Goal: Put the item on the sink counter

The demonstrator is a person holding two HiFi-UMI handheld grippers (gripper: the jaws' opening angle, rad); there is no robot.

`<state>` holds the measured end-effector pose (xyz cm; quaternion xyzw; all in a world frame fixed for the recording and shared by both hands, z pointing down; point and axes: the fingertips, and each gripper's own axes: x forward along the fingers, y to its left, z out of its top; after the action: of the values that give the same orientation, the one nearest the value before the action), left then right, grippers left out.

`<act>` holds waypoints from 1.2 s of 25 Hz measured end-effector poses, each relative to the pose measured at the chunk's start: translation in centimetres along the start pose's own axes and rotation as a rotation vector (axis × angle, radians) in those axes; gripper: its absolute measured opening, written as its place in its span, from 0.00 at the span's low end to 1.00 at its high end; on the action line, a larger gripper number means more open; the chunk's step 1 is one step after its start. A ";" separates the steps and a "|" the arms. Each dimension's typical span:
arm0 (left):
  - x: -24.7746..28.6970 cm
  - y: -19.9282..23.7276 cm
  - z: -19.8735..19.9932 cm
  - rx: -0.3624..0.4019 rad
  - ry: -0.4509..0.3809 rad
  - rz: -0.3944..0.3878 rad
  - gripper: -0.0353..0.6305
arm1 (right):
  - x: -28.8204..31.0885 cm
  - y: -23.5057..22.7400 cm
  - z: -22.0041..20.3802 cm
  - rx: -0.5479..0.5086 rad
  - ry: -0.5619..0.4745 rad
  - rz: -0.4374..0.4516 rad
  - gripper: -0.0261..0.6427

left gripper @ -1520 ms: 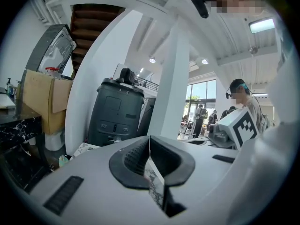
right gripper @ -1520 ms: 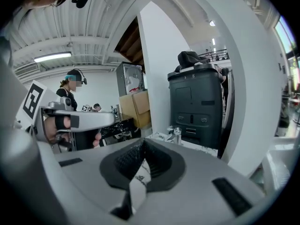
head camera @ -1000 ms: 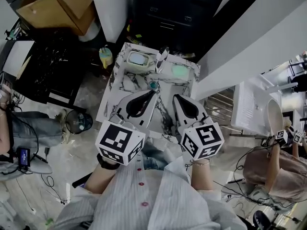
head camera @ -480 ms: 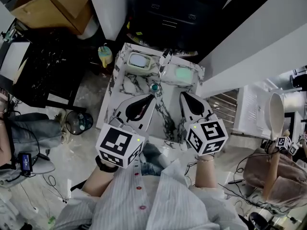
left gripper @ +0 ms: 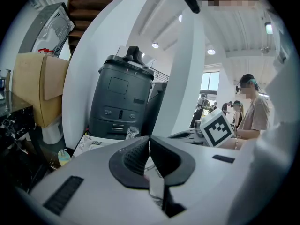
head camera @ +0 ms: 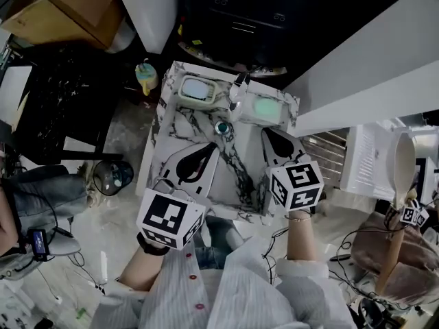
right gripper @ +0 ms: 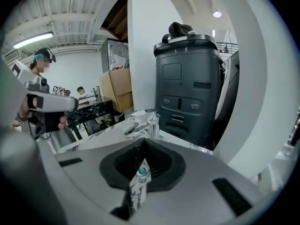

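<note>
The left gripper has its fingers closed together, and there is nothing between them. The right gripper also has its fingers fully closed and holds nothing. Both are above the near part of the marble-pattern table, with their tips pointing to the far side.

The small round teal thing lies free on the table. It is between the two tips, closer to the left one, and no finger touches it. Behind it a cream dish is on the left and a green dish on the right. A clear glass stands between the dishes. A dark grey machine stands behind the table.
</note>
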<state>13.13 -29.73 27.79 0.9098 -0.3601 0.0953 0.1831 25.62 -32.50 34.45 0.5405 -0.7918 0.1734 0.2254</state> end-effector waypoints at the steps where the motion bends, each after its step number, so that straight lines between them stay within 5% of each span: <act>1: 0.3 0.2 -0.3 -0.004 0.006 0.000 0.08 | 0.6 -0.5 -0.4 -0.001 0.007 -0.006 0.05; 9: 3.0 1.4 -2.6 -0.036 0.053 0.000 0.08 | 4.6 -3.9 -2.5 -0.048 0.038 -0.042 0.06; 21: 5.1 1.4 -5.6 -0.078 0.115 -0.002 0.08 | 8.6 -6.5 -5.9 -0.079 0.150 0.026 0.07; 24: 5.0 1.4 -6.1 -0.080 0.129 0.000 0.08 | 9.5 -6.5 -6.9 -0.113 0.209 0.073 0.22; 30: 4.6 1.8 -6.9 -0.090 0.148 0.018 0.08 | 10.8 -7.4 -7.5 -0.303 0.261 0.091 0.33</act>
<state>14.95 -31.00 35.99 0.8878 -0.3577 0.1474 0.2491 30.37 -39.64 46.79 0.4369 -0.7967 0.1309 0.3967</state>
